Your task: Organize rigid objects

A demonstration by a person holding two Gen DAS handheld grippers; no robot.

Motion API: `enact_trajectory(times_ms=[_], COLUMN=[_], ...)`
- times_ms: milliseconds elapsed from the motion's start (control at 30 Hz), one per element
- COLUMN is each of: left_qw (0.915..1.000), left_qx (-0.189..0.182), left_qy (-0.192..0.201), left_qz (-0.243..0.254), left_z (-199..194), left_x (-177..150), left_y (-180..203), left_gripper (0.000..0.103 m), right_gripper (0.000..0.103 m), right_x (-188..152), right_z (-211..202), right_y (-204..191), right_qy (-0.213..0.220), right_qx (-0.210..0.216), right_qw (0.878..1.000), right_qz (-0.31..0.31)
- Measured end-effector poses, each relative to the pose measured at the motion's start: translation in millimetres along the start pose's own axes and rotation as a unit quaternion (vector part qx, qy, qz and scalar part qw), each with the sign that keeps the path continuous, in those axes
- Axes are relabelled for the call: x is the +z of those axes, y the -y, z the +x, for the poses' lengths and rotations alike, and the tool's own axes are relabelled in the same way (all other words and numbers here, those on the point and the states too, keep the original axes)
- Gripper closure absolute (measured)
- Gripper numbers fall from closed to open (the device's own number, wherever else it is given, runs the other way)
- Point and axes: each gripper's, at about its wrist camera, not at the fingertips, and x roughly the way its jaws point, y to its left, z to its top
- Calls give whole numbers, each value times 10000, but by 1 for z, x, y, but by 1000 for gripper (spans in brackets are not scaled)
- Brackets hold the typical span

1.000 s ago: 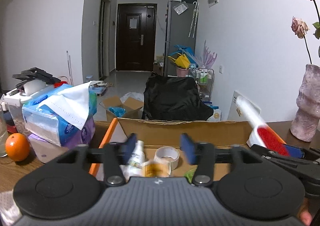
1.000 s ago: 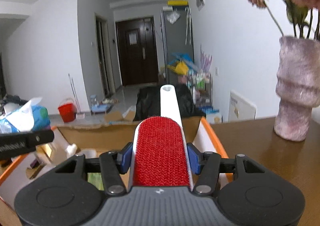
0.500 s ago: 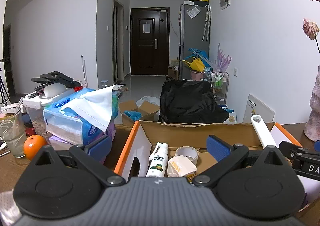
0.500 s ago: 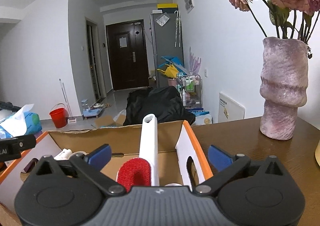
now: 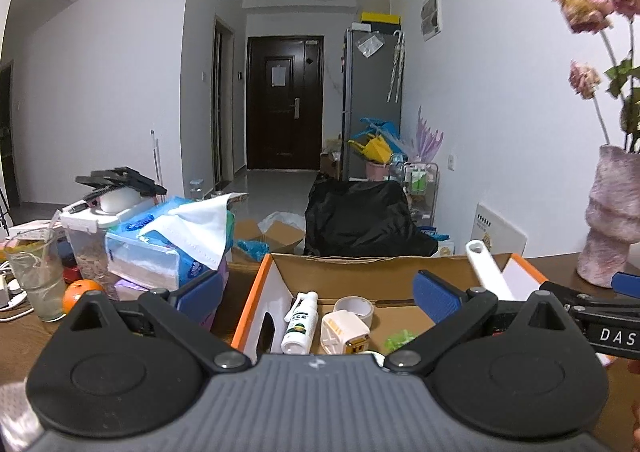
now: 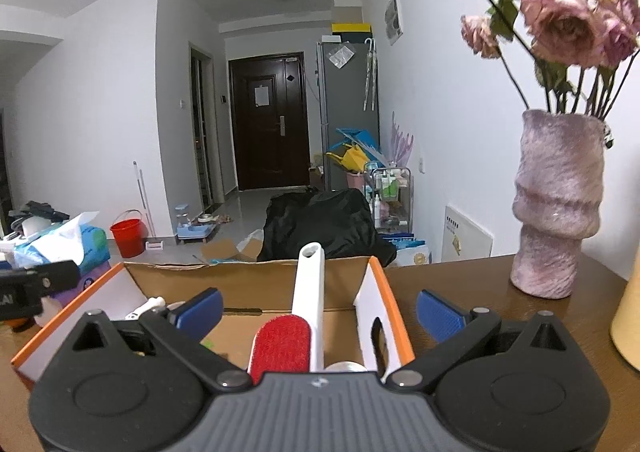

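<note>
- I hold my left gripper (image 5: pixel 318 294) tipped slightly downward over the near edge of the cardboard box (image 5: pixel 344 272), its blue pads spread wide with nothing between them.
- Beyond it, on the box floor toward the left wall, lie a white spray bottle (image 5: pixel 299 322), a roll of tape (image 5: pixel 354 307) and a white plug adapter (image 5: pixel 345 332), close together.
- My right gripper (image 6: pixel 318 312) also points a little downward at the box's near edge, on its right side, pads fully apart and clamped on nothing.
- The lint brush (image 6: pixel 298 316) sits in the box, red pad at the near end, white handle leaning up on the far wall past its rim; my pads stand clear of it.
- The pink vase (image 6: pixel 558 204) stands on the tabletop toward its right edge, apart from the box.
- A tissue pack (image 5: pixel 168 244) sits near the tabletop's left edge.
</note>
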Motion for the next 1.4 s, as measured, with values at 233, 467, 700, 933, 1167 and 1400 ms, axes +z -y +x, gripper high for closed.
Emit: enact_trajectory(times_ms=[233,467,700,933,1167,1400], left_qw=[10000,9999,10000,9999,9998,9996], left_qx=[19,-29,-51,-138,-163,-180], left_qy=[-20,-92,-27,-36,-97,-158], left_qz=[2,-103,-36,17,78,147], left_z=[-38,-82,-138,-194,-248,-289], left_x=[-2,-8,-16,-31,-60,-88], left_y=[-4,-12,-13,-11,-14,-16], left_gripper=[0,0,0,0,0,0], right_gripper=[0,0,0,0,0,0], right_x=[-2,-8,-16,-32,-59,-87], right_z=[-43,-93,-147,-202,-255,-297], right_y=[4,6,5,3,4,7], right_qy=[83,113,142,135,47,-76], right_qx=[85,139,229,223,218,214], right_qw=[9999,9998,9995,9995,9995,9994], right_qz=[-27,-83,-169,-149,-236,-271])
